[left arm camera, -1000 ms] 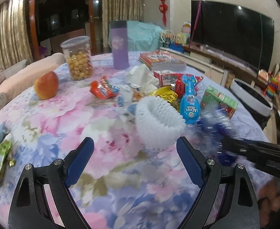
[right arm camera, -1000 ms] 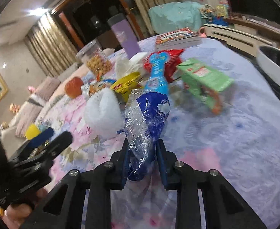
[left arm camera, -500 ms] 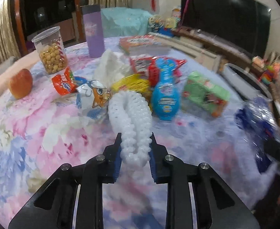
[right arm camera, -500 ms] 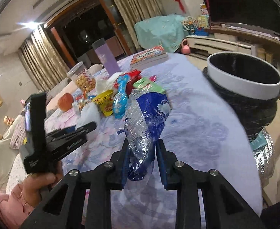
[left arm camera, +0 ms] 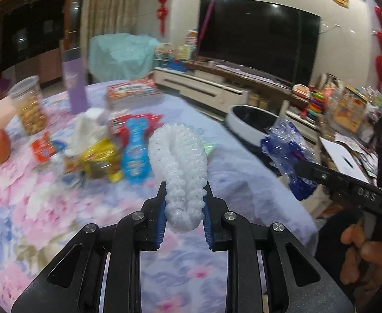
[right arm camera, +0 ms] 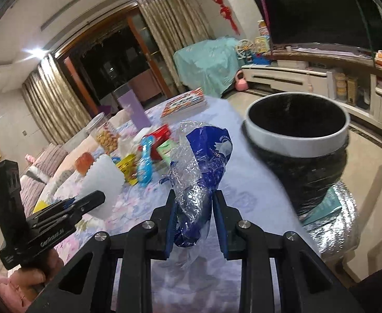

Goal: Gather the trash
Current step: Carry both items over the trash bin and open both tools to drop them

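- Your left tongs (left arm camera: 184, 206) pinch the white foam net (left arm camera: 179, 161), held above the worktop (left arm camera: 60, 208).
- Your right tongs (right arm camera: 194, 219) pinch the blue plastic bag (right arm camera: 198, 172), near the bin (right arm camera: 297, 140).

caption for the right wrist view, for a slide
Right gripper clamps a blue plastic bag near the trash bin.

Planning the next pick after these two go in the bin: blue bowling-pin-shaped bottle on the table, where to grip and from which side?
Grip the blue bottle at its narrow neck, just under the bulbous top. It looks to be lying flat on the tablecloth, top pointing away, so come from above with jaws across the neck. The yellow wrapper crowds its left side, so the wide body gives less clearance. Blur hides finer detail.
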